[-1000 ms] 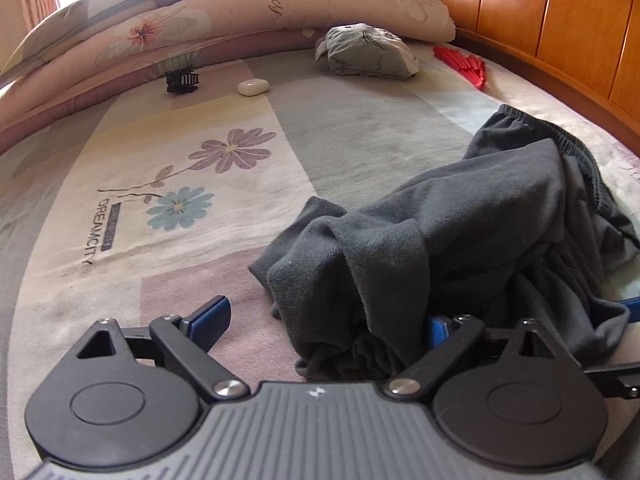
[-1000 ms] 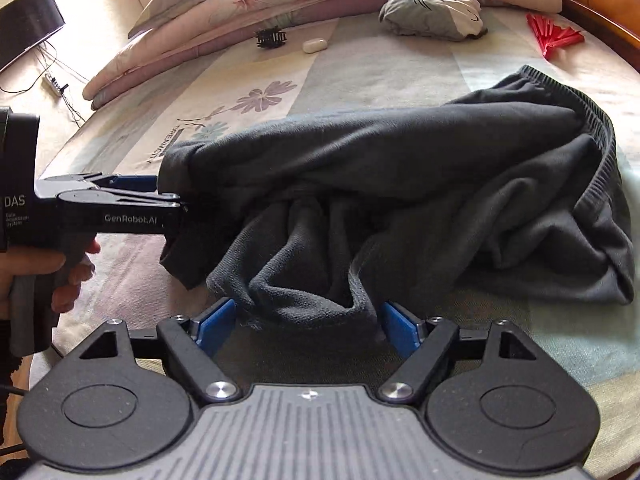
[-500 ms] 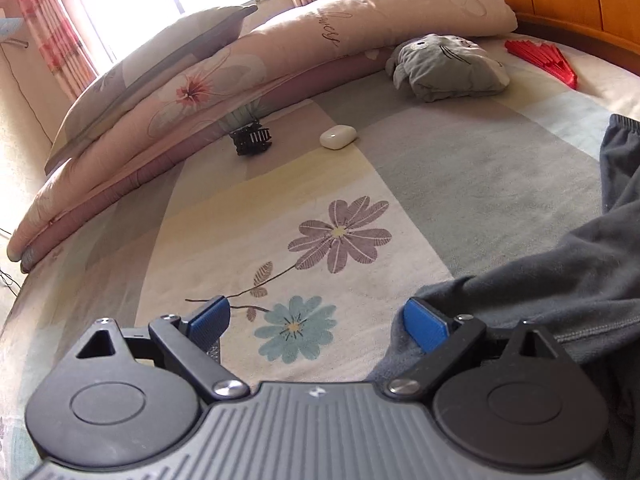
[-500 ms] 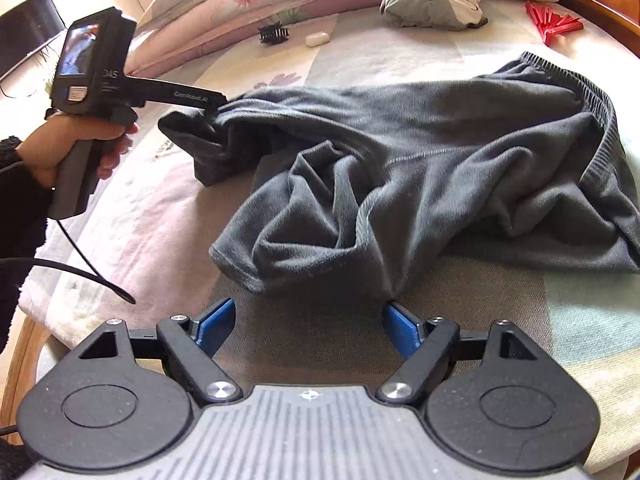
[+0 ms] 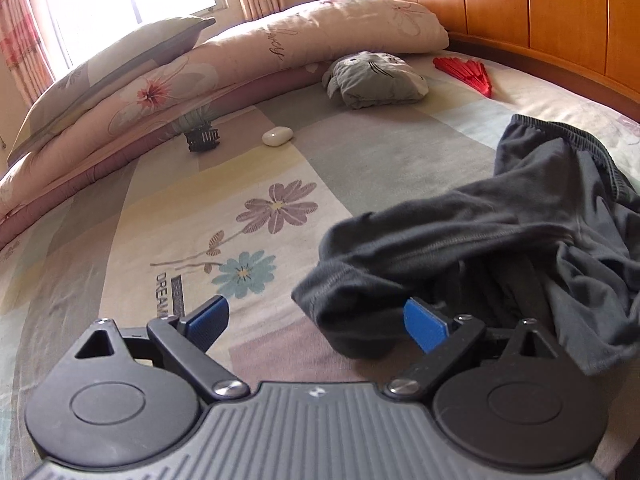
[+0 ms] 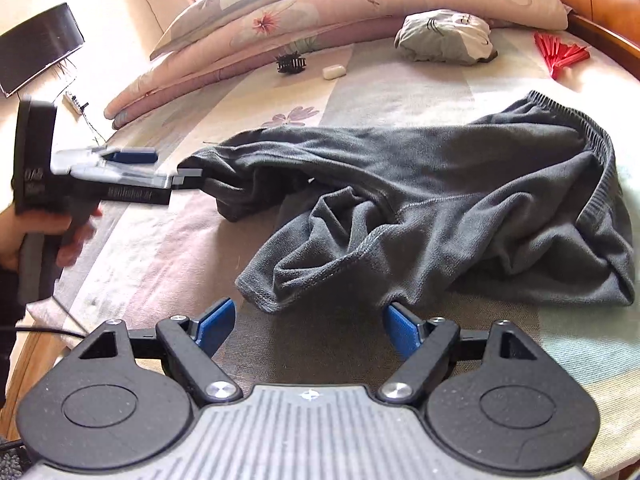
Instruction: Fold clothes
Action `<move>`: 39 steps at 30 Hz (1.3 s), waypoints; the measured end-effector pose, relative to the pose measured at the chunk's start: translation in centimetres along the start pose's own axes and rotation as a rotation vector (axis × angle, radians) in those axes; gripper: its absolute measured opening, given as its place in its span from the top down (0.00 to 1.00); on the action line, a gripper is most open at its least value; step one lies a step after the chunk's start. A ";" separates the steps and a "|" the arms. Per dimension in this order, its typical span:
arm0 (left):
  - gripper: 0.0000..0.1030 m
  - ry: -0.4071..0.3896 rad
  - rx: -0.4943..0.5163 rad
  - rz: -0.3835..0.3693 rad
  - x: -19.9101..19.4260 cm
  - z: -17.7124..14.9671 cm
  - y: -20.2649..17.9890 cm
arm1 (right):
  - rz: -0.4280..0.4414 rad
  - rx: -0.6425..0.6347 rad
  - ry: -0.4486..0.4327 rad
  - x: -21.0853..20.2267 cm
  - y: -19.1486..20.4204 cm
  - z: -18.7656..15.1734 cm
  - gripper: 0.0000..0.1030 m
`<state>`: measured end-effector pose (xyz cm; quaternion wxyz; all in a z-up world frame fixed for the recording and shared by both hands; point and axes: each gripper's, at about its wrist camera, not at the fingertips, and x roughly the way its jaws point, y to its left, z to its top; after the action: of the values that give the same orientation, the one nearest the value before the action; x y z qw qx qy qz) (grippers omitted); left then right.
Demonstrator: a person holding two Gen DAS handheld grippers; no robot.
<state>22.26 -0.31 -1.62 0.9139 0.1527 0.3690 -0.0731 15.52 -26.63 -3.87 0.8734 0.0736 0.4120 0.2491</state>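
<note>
On the bed (image 6: 400, 92), near edge, dark grey shorts (image 6: 460, 184) lie crumpled: soft, limp, light; best taken at waistband (image 6: 592, 136) or hem. Left gripper (image 5: 316, 316) wide open, cuff between pads, ungripped. Right gripper (image 6: 308, 326) wide open, empty.

One bed (image 6: 380, 92), a handful of things on it, each kind counted.

One crumpled dark grey garment (image 6: 460, 184); one folded light grey garment (image 5: 374, 80); one red fan (image 5: 464, 72); one white earbud case (image 5: 277, 136); one black hair claw (image 5: 202, 139); two long floral bolsters stacked (image 5: 280, 52), one pillow (image 5: 132, 60) on top; two hand-held grippers, left gripper (image 5: 316, 320) and right gripper (image 6: 306, 326), each with two blue fingers (image 6: 402, 330).
</note>
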 end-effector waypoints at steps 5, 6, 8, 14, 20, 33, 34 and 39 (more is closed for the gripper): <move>0.08 0.049 -0.030 -0.037 -1.0 -3.0 -0.7 | -0.018 -0.047 -0.066 -1.7 0.9 0.6 0.18; 0.08 0.050 -0.043 -0.044 -1.3 -3.6 -0.8 | -0.025 -0.064 -0.075 -1.9 1.2 0.8 0.20; 0.08 0.050 -0.071 -0.059 -1.8 -4.6 -0.9 | -0.040 -0.109 -0.082 -2.0 2.0 1.5 0.25; 0.08 0.037 -0.089 -0.047 -3.1 -7.1 -0.5 | -0.048 -0.320 -0.051 0.5 5.7 4.6 0.48; 0.08 0.007 -0.122 -0.041 -3.9 -8.4 1.3 | -0.070 -0.494 0.010 7.4 10.4 7.5 0.50; 0.08 -0.028 -0.242 -0.044 -4.3 -11.1 5.5 | -0.291 -0.792 0.104 17.1 15.4 7.9 0.93; 0.08 -0.027 -0.248 -0.043 -4.3 -11.2 5.6 | -0.290 -0.760 0.095 16.6 15.0 8.4 0.93; 0.08 -0.023 -0.258 -0.046 -4.2 -11.4 5.8 | -0.310 -0.620 0.033 13.9 12.3 11.4 0.94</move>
<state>13.25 9.00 -5.12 0.9282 0.0243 0.3681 -0.0476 27.02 -8.26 -1.81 0.8749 -0.2627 0.3371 0.2279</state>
